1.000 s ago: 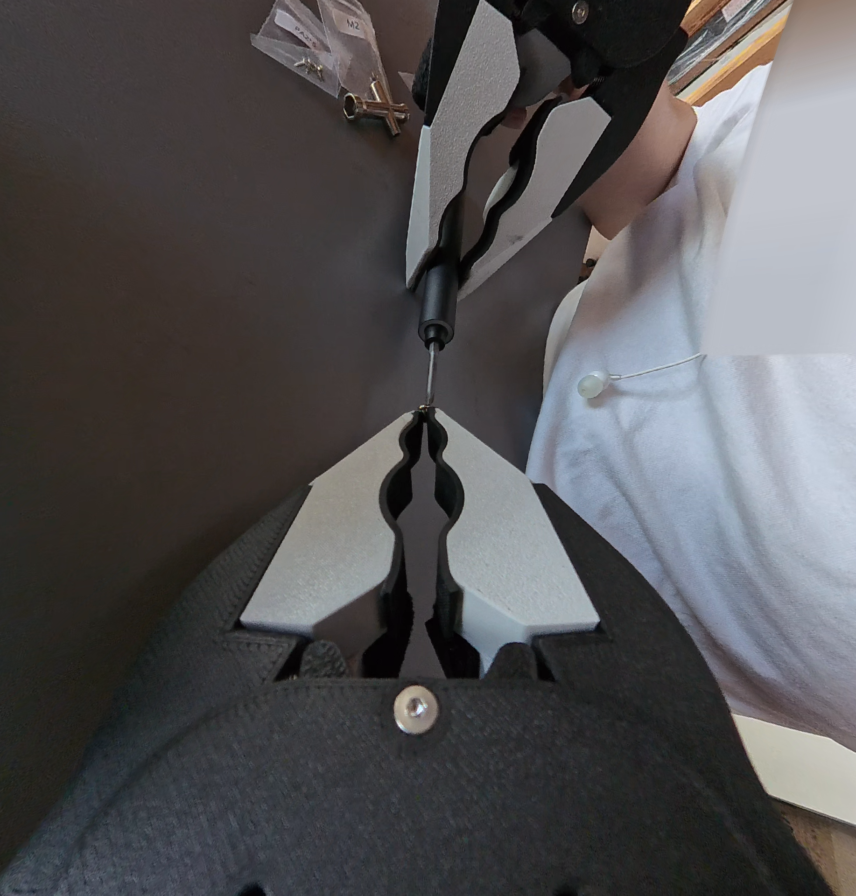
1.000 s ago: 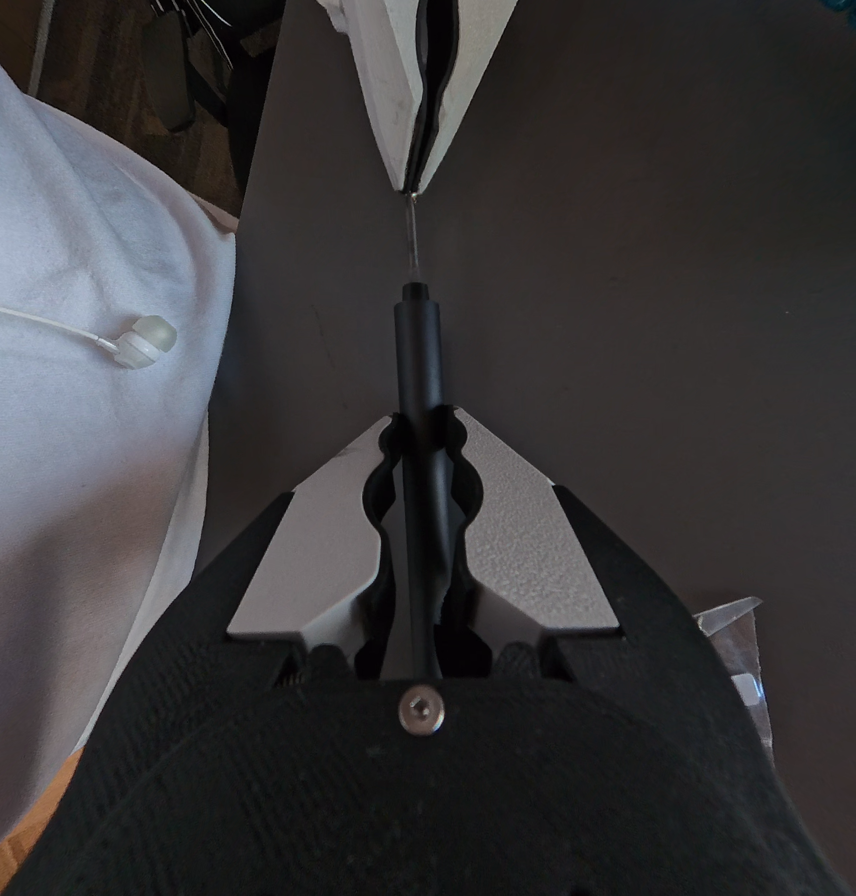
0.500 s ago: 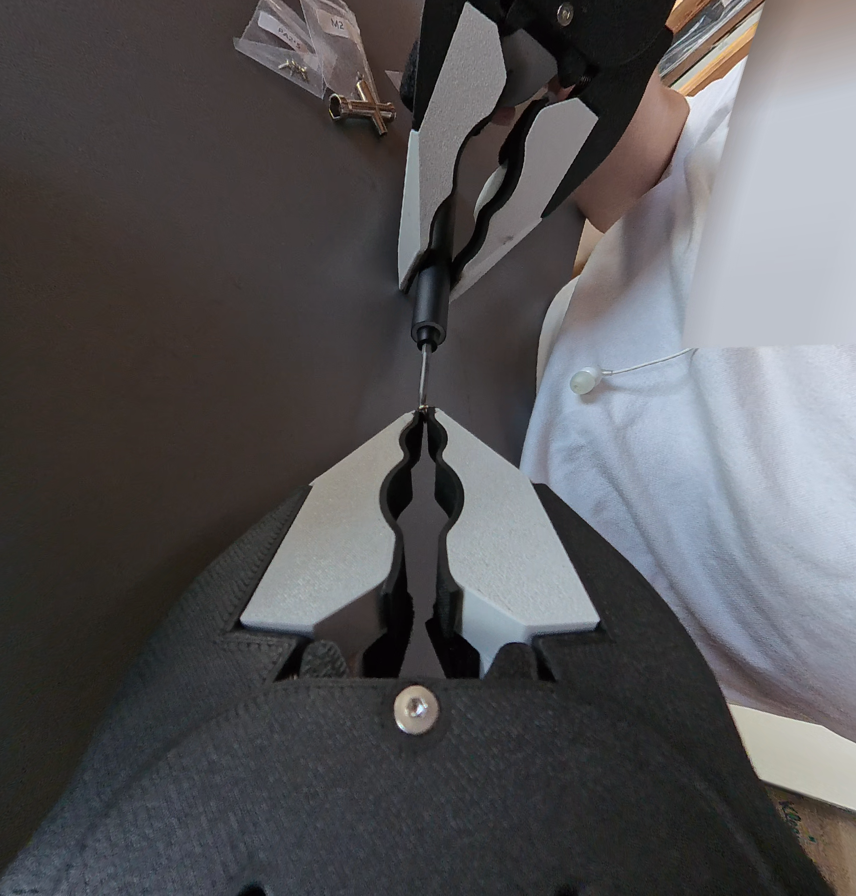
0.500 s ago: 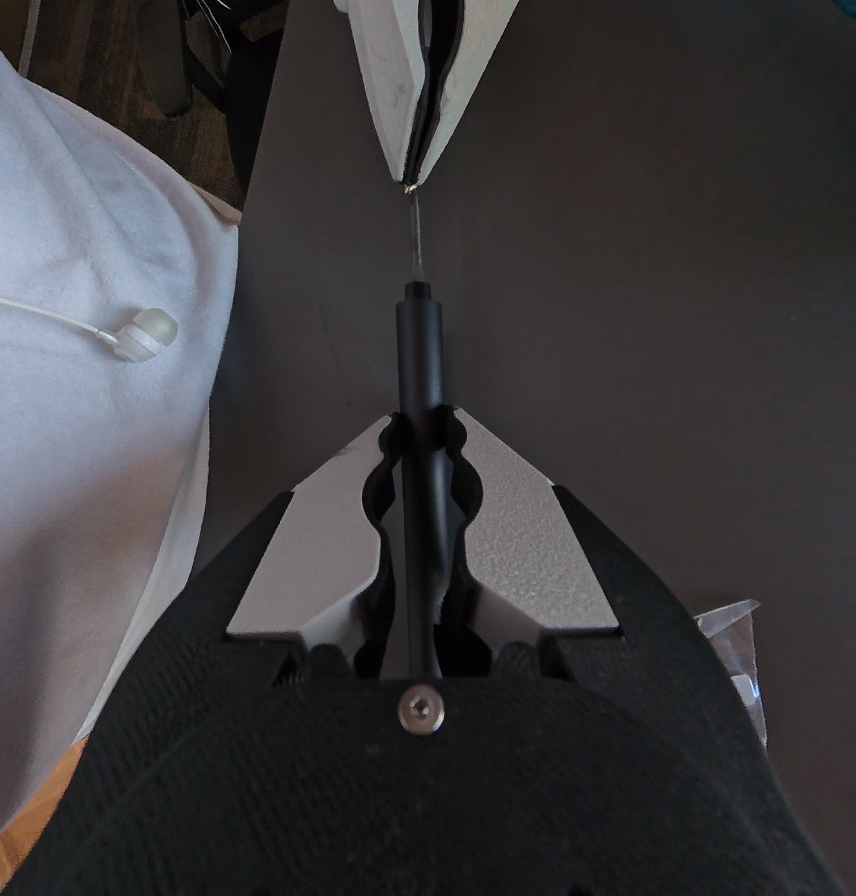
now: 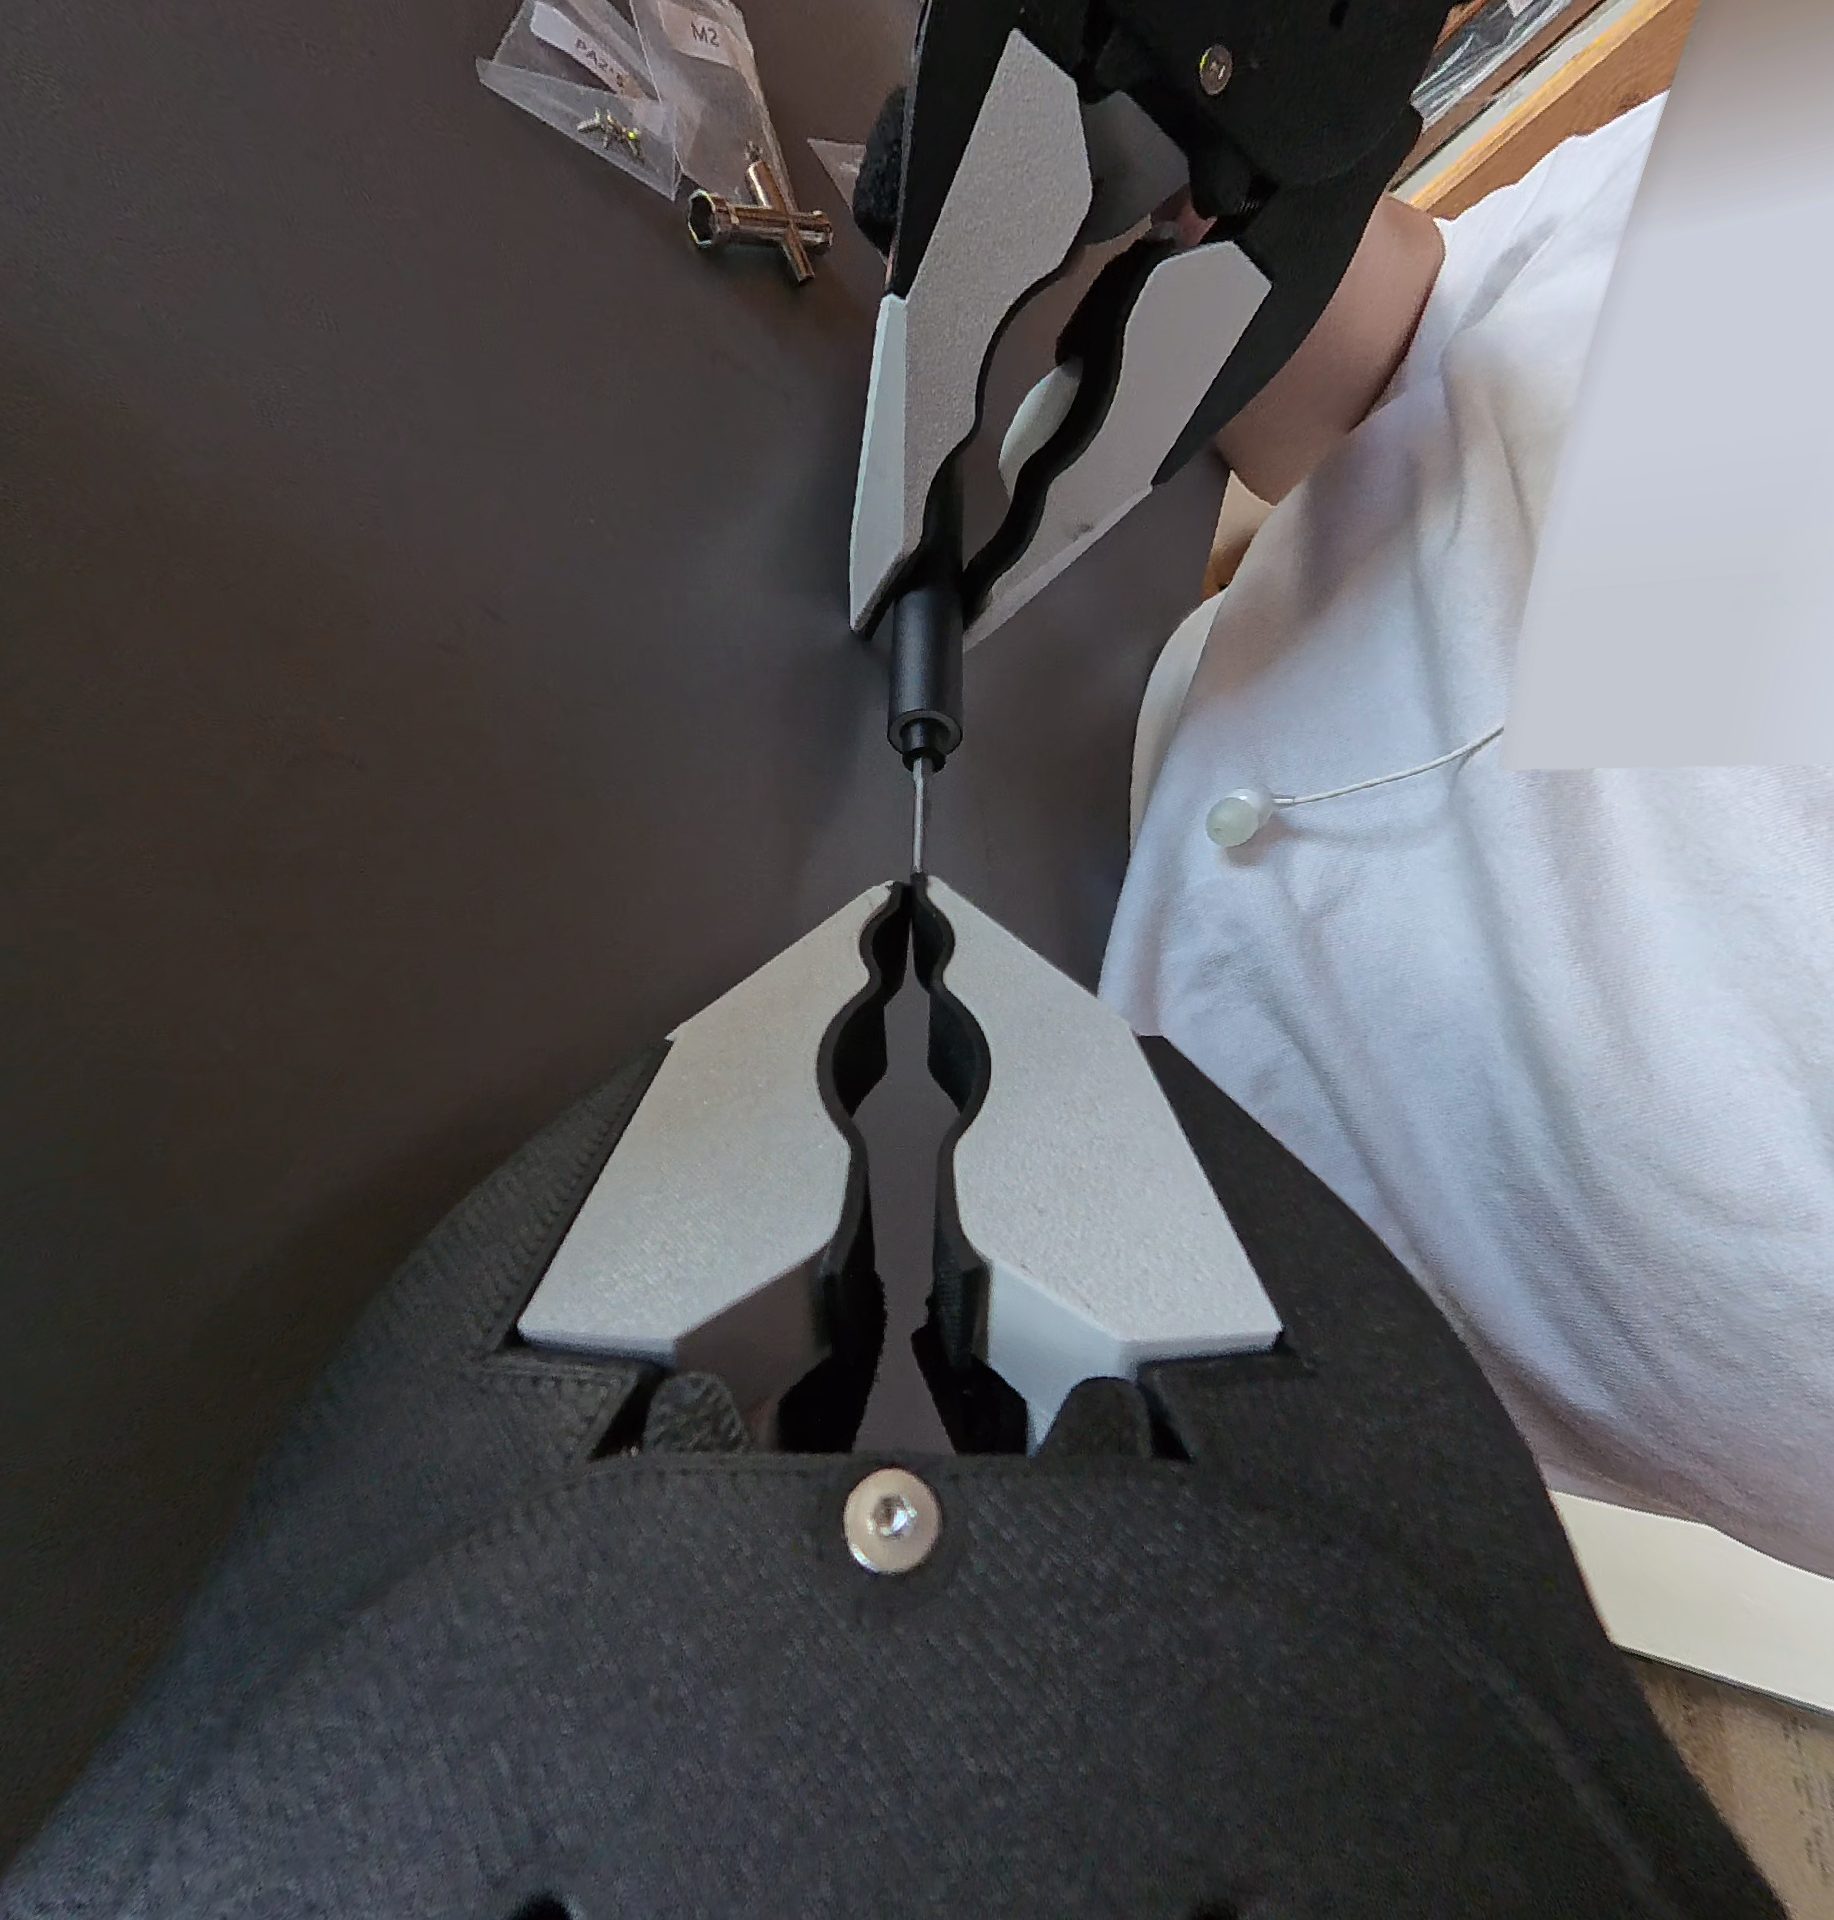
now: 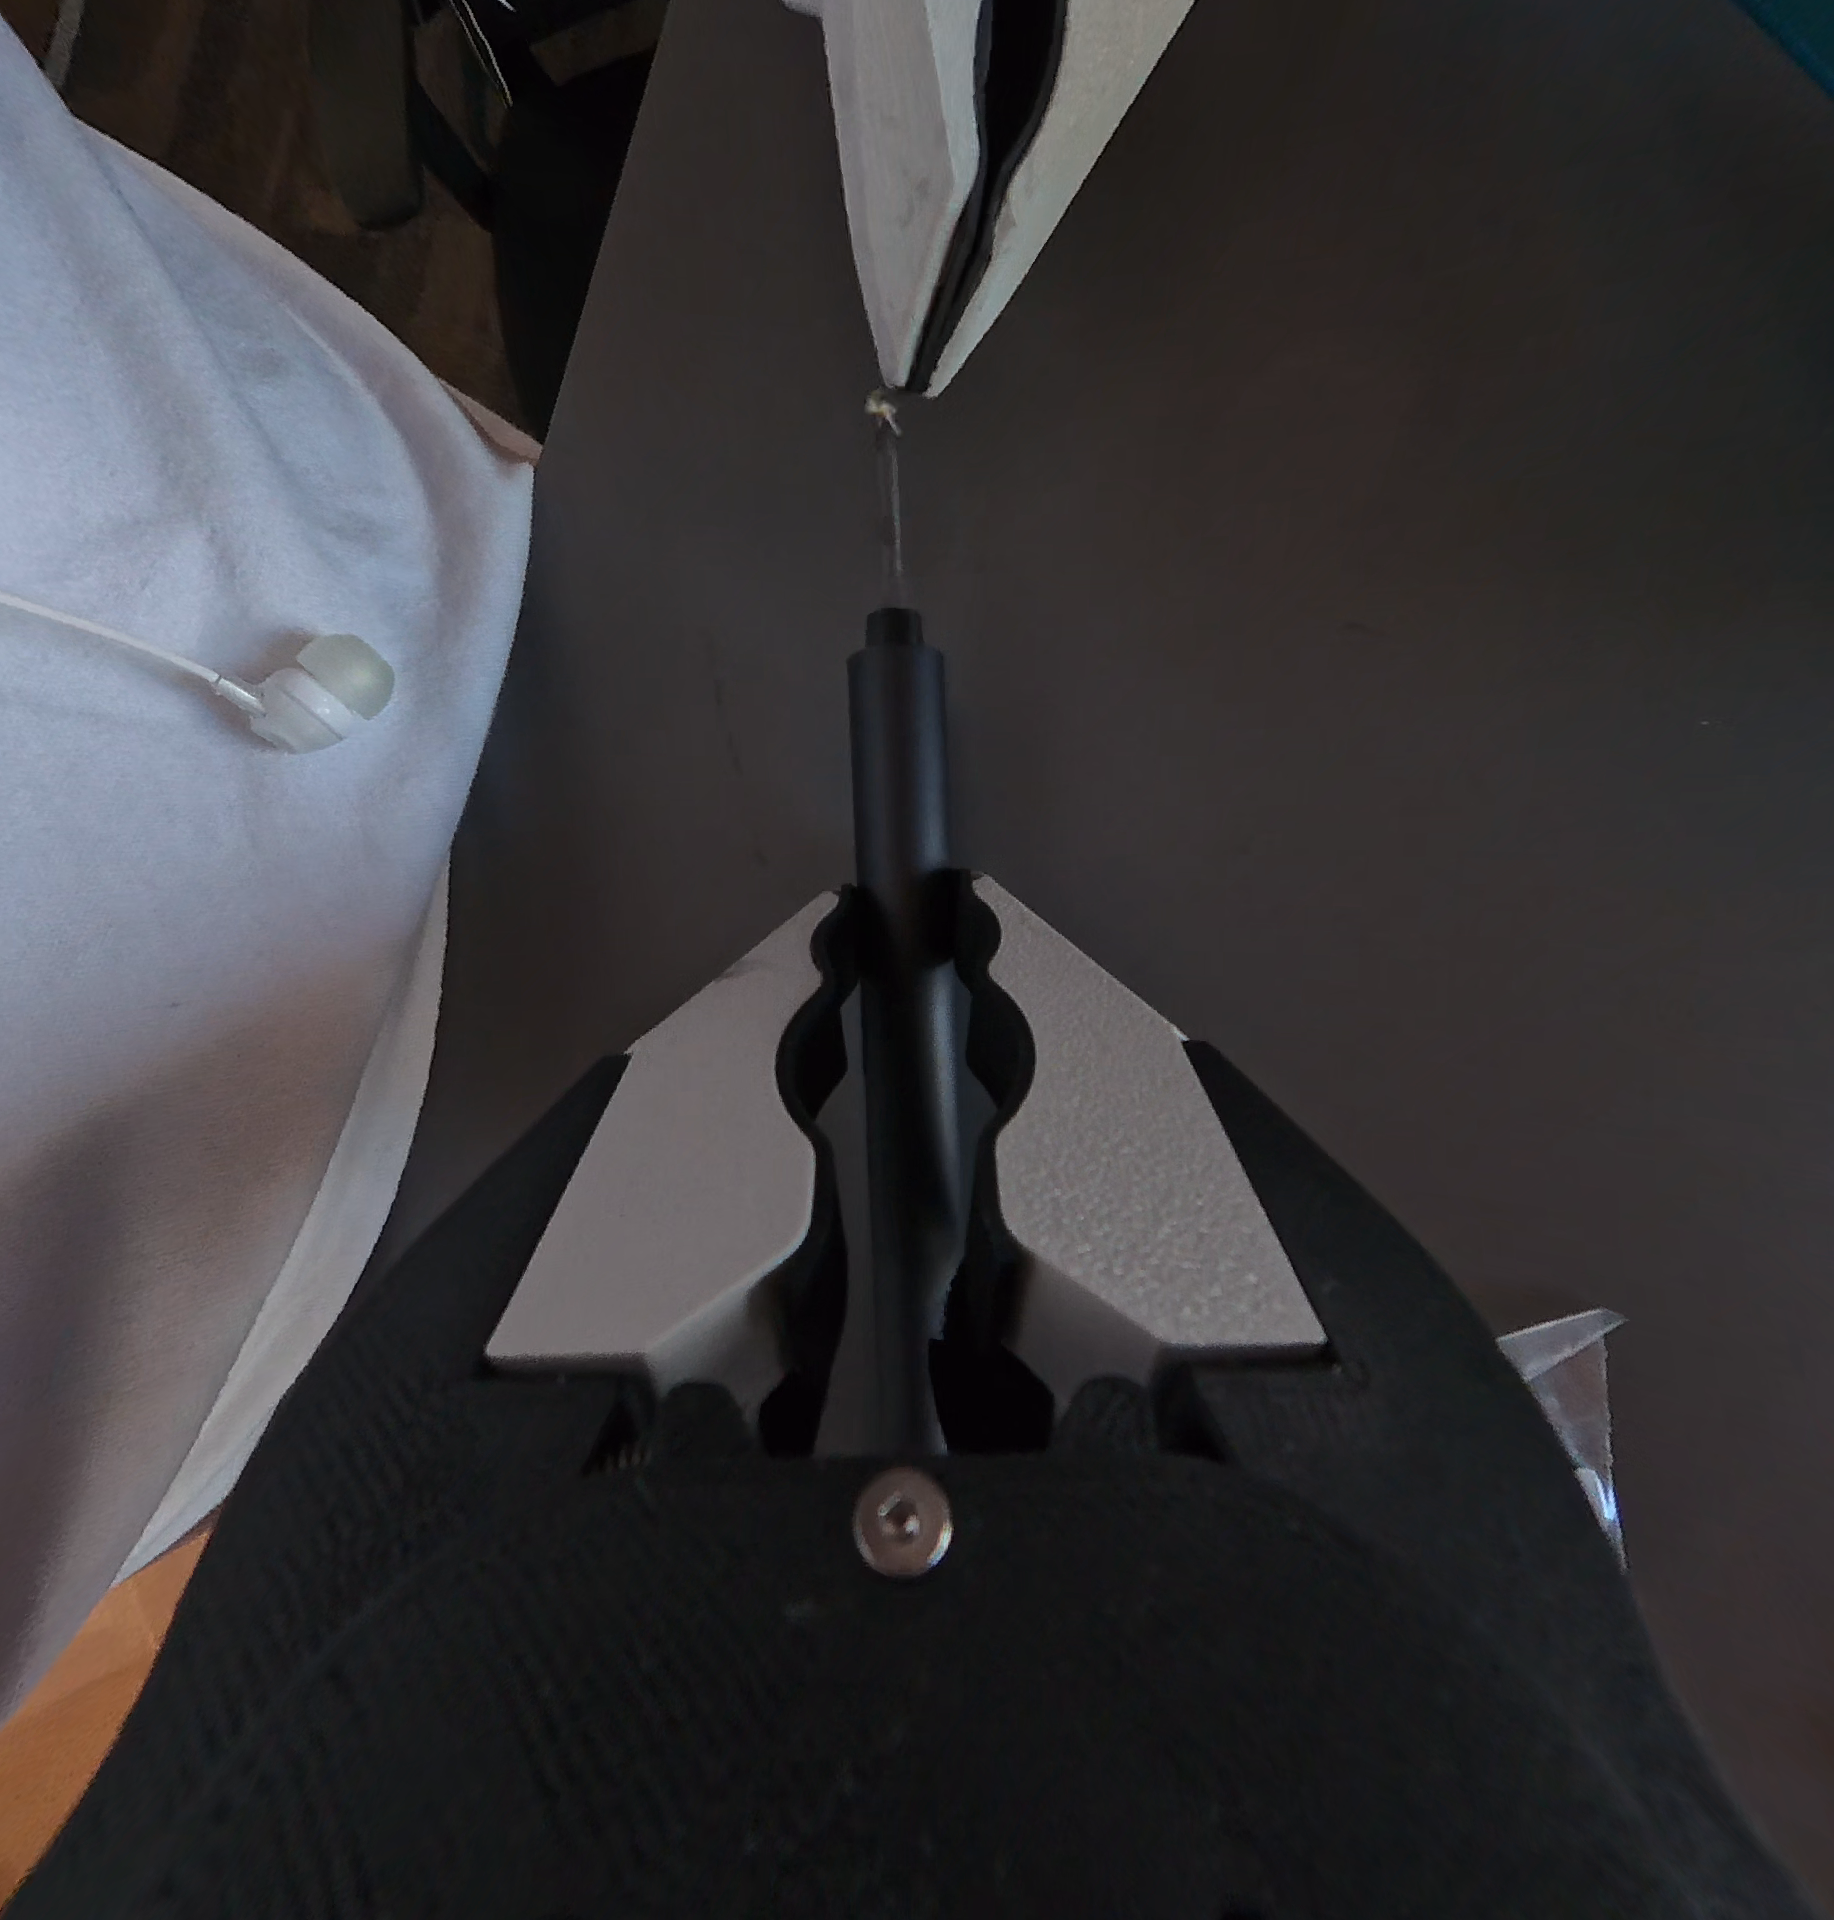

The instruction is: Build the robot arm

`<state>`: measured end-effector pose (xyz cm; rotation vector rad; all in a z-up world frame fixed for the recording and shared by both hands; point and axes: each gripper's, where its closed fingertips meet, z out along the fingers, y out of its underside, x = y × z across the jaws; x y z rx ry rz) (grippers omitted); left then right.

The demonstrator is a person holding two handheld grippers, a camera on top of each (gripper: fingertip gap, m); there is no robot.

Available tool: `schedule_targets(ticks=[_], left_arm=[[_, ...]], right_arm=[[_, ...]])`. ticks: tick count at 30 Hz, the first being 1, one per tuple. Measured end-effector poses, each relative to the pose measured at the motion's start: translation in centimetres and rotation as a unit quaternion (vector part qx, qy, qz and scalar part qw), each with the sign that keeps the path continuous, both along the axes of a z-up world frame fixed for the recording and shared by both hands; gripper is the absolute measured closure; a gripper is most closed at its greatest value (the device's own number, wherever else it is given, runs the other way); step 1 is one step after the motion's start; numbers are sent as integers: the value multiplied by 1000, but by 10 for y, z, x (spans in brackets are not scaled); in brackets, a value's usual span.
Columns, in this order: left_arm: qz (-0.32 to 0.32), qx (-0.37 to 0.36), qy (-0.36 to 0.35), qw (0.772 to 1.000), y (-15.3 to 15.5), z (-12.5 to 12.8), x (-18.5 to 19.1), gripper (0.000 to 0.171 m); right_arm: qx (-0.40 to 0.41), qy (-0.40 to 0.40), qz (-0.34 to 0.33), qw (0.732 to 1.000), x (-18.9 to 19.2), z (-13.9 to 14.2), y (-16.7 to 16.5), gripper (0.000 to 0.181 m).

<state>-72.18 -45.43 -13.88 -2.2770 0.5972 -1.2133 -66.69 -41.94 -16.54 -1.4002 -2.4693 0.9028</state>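
Right gripper (image 6: 900, 904) clamps slim black metal screwdriver (image 6: 897, 790); left gripper (image 5: 913, 891) pinches tiny screw (image 6: 885, 407). Screw could slip if the tip pushes off-axis.

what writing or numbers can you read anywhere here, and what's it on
Small clear bag: white label with short print; I do not quote writing.
Second clear bag: white label, likewise.
Brown sheet at the corner: faint marks, too blurred to read.
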Motion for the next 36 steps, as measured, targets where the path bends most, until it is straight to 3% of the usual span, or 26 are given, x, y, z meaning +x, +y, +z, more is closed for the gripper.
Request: schedule_targets(ticks=[10,14,18,21,27,33,36], left_arm=[[35,-3,-5,999,5,1,-6,171],[57,25,52,997,11,-8,-5,165],[49,78,124,988,17,-17,-3,152],[33,91,160,982,22,-21,-2,151],[-60,159,232,958,30,-15,6,152],[-180,188,328,908,36,-27,4,159],[-202,166,313,913,32,-28,11,162]], right_arm=[[6,-8,-7,1000,4,0,4,163],[7,-28,-35,999,14,0,15,163],[5,-45,-56,997,22,0,20,163],[9,-52,-62,997,26,0,21,162],[9,-56,-75,996,35,-1,23,163],[8,-49,-90,995,43,0,24,163],[10,-47,-95,994,47,-1,24,162]])
